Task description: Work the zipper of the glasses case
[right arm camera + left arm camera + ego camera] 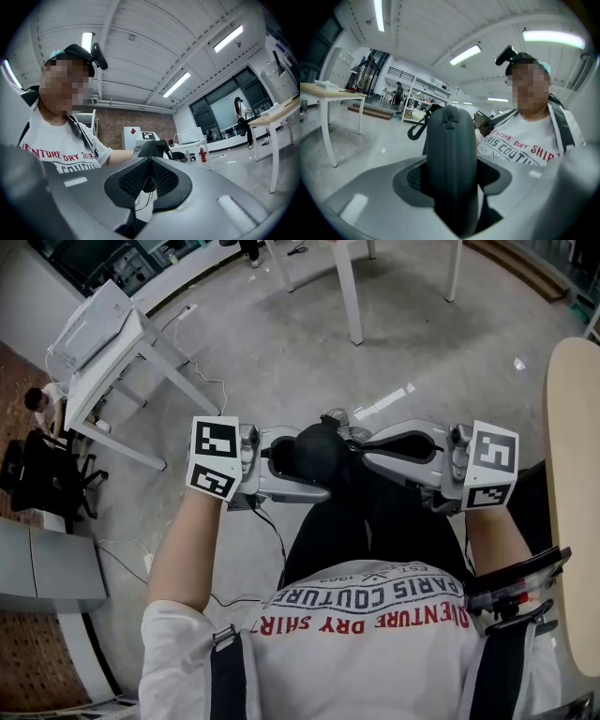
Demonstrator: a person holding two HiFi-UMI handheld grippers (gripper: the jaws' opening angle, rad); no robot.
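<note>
The person holds both grippers out in front of the body, above a grey concrete floor [281, 324]. The glasses case [317, 452], dark and rounded, sits between them, in the middle of the scene and off any table. The left gripper [311, 465] is clamped on the case: its two padded jaws press on the case's sides, and the case stands up between them with its seam running down the middle. The right gripper [362, 454] comes in from the right. Its jaws are narrow, almost together, and their tips pinch the right end of the case. The small part that they grip is too small to make out. A black strap with a hook [415, 132] hangs from the case. A pale wooden table [574, 474] stands at the right edge, and a white table [103, 343] at the far left.
</note>
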